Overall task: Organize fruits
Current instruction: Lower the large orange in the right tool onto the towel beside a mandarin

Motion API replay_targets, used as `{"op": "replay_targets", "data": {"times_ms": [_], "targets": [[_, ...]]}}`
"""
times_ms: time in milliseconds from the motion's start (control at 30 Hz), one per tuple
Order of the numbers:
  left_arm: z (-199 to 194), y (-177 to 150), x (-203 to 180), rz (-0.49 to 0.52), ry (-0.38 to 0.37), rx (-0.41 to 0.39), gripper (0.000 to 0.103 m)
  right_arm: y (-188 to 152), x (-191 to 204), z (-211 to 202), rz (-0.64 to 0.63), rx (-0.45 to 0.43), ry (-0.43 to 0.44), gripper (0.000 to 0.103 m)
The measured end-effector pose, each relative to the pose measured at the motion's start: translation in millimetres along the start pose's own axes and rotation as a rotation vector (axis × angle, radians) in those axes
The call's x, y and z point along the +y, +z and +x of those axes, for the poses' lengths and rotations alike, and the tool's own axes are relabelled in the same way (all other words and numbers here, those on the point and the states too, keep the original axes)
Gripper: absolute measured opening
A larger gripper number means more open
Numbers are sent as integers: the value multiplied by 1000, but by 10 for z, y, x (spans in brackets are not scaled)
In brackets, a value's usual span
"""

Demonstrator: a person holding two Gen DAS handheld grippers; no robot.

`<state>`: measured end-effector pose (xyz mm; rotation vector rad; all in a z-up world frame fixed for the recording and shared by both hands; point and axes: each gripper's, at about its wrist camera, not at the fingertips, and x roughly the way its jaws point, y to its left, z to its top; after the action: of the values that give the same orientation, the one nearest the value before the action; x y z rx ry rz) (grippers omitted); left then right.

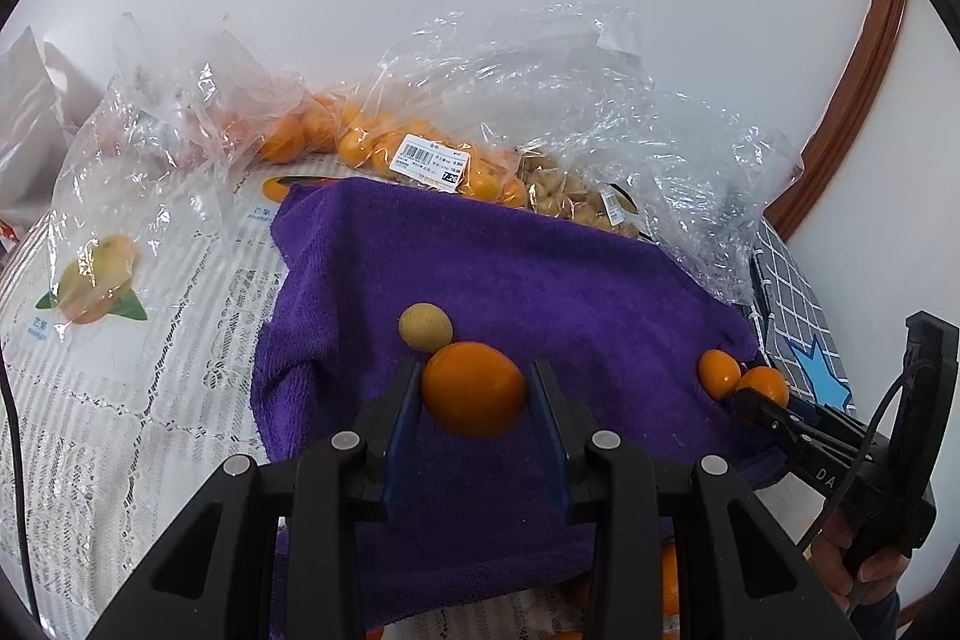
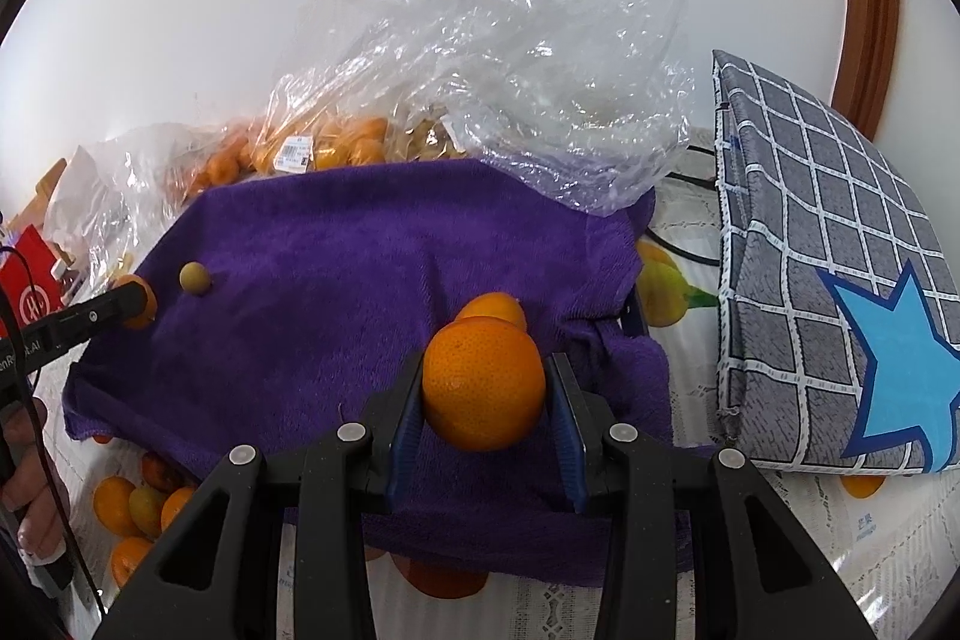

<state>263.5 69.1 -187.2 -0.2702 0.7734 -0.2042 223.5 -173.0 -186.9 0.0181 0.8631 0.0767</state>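
A purple towel [image 1: 540, 280] [image 2: 360, 232] lies spread over the table. My left gripper [image 1: 477, 377] [image 2: 133, 303] is shut on a smooth egg-shaped orange fruit [image 1: 474, 391] [image 2: 144, 307] just above the towel. A small yellow-green fruit [image 1: 425, 325] [image 2: 195, 276] rests on the towel right behind it. My right gripper [image 2: 487, 371] [image 1: 747, 398] is shut on a round dimpled orange [image 2: 483, 385] [image 1: 763, 383] near the towel's right edge. Another orange [image 2: 495, 307] [image 1: 718, 373] lies on the towel, touching the held one from behind.
Crumpled clear bags [image 1: 570, 100] [image 2: 510, 70] holding oranges [image 1: 360, 142] and pale small fruits [image 1: 564, 196] line the towel's far edge. A grey checked fabric box [image 2: 828, 250] with a blue star stands at the right. Several loose oranges [image 2: 132, 508] lie at the near left.
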Motion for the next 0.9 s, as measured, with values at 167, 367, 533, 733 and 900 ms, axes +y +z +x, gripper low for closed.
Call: {"op": "replay_targets", "data": {"times_ms": [167, 367, 533, 733, 900], "targets": [[9, -1, -5, 5, -1, 7, 34, -9, 5, 26, -8, 15, 0, 39], [38, -10, 5, -3, -6, 31, 34, -18, 17, 47, -13, 27, 1, 39], [61, -14, 26, -19, -18, 49, 34, -20, 33, 48, -24, 32, -2, 40], [86, -25, 27, -23, -22, 63, 34, -17, 27, 47, -28, 35, -2, 40], [90, -36, -1, -7, -16, 65, 34, -17, 29, 47, -34, 37, -2, 46]]}}
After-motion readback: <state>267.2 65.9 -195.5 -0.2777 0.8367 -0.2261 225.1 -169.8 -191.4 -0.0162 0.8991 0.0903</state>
